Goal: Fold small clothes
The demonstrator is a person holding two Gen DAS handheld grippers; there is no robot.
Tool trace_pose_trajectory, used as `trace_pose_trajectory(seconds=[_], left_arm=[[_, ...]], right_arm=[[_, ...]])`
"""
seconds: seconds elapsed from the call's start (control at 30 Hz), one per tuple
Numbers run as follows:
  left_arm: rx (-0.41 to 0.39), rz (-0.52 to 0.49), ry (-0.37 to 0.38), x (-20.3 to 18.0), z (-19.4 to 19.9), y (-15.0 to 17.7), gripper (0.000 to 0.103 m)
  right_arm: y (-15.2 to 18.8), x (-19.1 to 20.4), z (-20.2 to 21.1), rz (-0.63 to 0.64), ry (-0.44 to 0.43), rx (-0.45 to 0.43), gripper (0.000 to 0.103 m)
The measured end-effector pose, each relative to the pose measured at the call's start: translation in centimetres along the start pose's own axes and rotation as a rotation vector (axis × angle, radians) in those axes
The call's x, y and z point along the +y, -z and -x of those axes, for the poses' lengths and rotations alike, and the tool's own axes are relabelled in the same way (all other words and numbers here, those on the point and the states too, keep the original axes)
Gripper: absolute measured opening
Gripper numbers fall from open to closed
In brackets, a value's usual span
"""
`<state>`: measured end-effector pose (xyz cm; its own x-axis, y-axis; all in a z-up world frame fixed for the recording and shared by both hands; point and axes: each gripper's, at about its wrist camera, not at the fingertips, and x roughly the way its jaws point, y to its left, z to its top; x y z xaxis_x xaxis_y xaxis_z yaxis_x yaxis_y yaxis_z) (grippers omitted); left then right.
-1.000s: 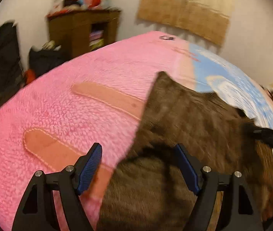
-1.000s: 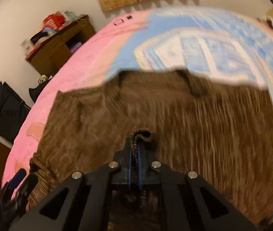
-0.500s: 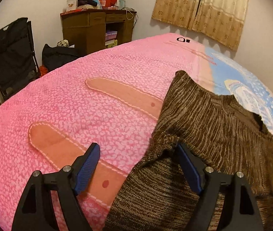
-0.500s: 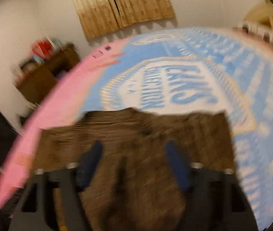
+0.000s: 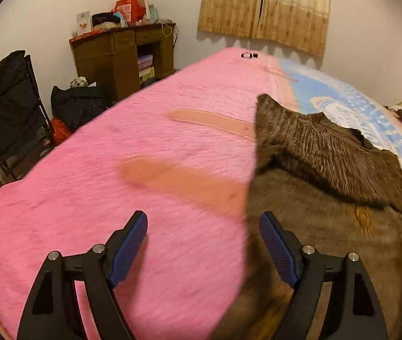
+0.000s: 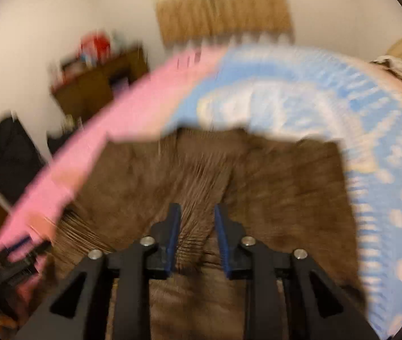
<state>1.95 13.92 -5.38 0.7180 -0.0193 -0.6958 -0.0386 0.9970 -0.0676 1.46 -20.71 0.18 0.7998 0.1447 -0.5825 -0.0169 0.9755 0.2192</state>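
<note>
Bed (image 5: pixel 172 147), pink-and-blue cover: brown knit sweater (image 6: pixel 257 187) spread beneath right gripper (image 6: pixel 197 229), jaws narrow, just closing, apparently empty; left gripper (image 5: pixel 203 249) wide, empty, straddling sweater's left edge.

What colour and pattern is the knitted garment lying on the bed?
The sweater is brown with fine lighter streaks, a mottled knit, seen sharpest in the left wrist view.

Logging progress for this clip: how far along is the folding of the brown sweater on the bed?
Done: one part of the sweater already lies folded over its body on the blanket. In hand: nothing gripped. The left gripper is open at the sweater's edge; the right gripper, its jaws just closing partway, shows knit between the pads, but the blur hides any pinch. Left: the sweater is still spread wide, so the remaining folds.
</note>
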Motion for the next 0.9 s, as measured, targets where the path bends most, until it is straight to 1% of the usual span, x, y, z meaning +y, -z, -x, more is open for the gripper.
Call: trace_pose_trajectory(seconds=[0.07, 0.1, 0.17, 0.23, 0.27, 0.3, 0.33, 0.37, 0.4, 0.43, 0.47, 0.53, 0.57, 0.6, 0.63, 0.73, 0.83, 0.9], left_arm=[[-0.008, -0.006, 0.028, 2.0, 1.7, 0.9, 0.082], [-0.007, -0.016, 0.041, 2.8, 2.5, 1.4, 0.082], [-0.003, -0.057, 0.063, 3.7, 4.0, 2.4, 0.082], [0.007, -0.092, 0.105, 4.1, 5.1, 3.4, 0.082], [0.012, -0.113, 0.132, 4.3, 5.8, 4.0, 0.082], [0.013, -0.124, 0.144, 4.3, 6.3, 4.3, 0.082], [0.014, -0.133, 0.155, 4.4, 6.8, 4.7, 0.082], [0.017, -0.145, 0.166, 4.4, 7.2, 5.2, 0.082], [0.023, -0.157, 0.178, 4.3, 7.6, 5.7, 0.082], [0.031, -0.166, 0.192, 4.2, 7.9, 6.1, 0.082], [0.043, -0.172, 0.207, 4.1, 8.1, 6.5, 0.082], [0.078, -0.18, 0.236, 3.9, 8.2, 7.9, 0.082], [0.094, -0.174, 0.256, 3.8, 8.2, 8.8, 0.082], [0.108, -0.169, 0.278, 3.8, 8.3, 9.5, 0.082], [0.116, -0.163, 0.294, 3.8, 8.4, 10.2, 0.082], [0.144, -0.155, 0.343, 3.2, 8.7, 12.2, 0.082], [0.136, -0.242, 0.321, 1.4, 9.1, 12.7, 0.082], [0.153, -0.254, 0.334, 0.9, 9.2, 13.0, 0.082]], right_arm=[[0.4, -1.1, 6.2, -0.018, 0.029, -0.119, 0.061], [0.5, -1.5, 8.6, -0.024, 0.046, -0.161, 0.064], [1.4, -2.9, 14.0, -0.035, 0.096, -0.224, 0.066], [2.7, -4.7, 19.7, -0.068, 0.151, -0.271, 0.066], [3.0, -5.4, 21.6, -0.089, 0.161, -0.286, 0.066], [3.7, -6.5, 24.4, -0.12, 0.171, -0.306, 0.066], [4.1, -7.3, 27.0, -0.149, 0.193, -0.331, 0.066], [4.3, -7.9, 28.6, -0.168, 0.218, -0.357, 0.066], [4.8, -8.2, 30.9, -0.183, 0.249, -0.393, 0.066], [5.5, -8.7, 34.5, -0.2, 0.285, -0.45, 0.066], [5.7, -8.9, 36.3, -0.209, 0.301, -0.486, 0.066], [6.4, -8.9, 41.1, -0.219, 0.327, -0.57, 0.067], [6.6, -8.7, 42.2, -0.211, 0.33, -0.587, 0.068], [7.0, -8.4, 43.3, -0.189, 0.333, -0.586, 0.07], [7.0, -8.2, 43.2, -0.172, 0.332, -0.569, 0.074], [8.6, -7.3, 40.9, -0.123, 0.303, -0.446, 0.079], [11.4, -7.0, 35.3, -0.097, 0.249, -0.263, 0.08], [13.7, -6.6, 29.6, -0.107, 0.205, -0.109, 0.08]])
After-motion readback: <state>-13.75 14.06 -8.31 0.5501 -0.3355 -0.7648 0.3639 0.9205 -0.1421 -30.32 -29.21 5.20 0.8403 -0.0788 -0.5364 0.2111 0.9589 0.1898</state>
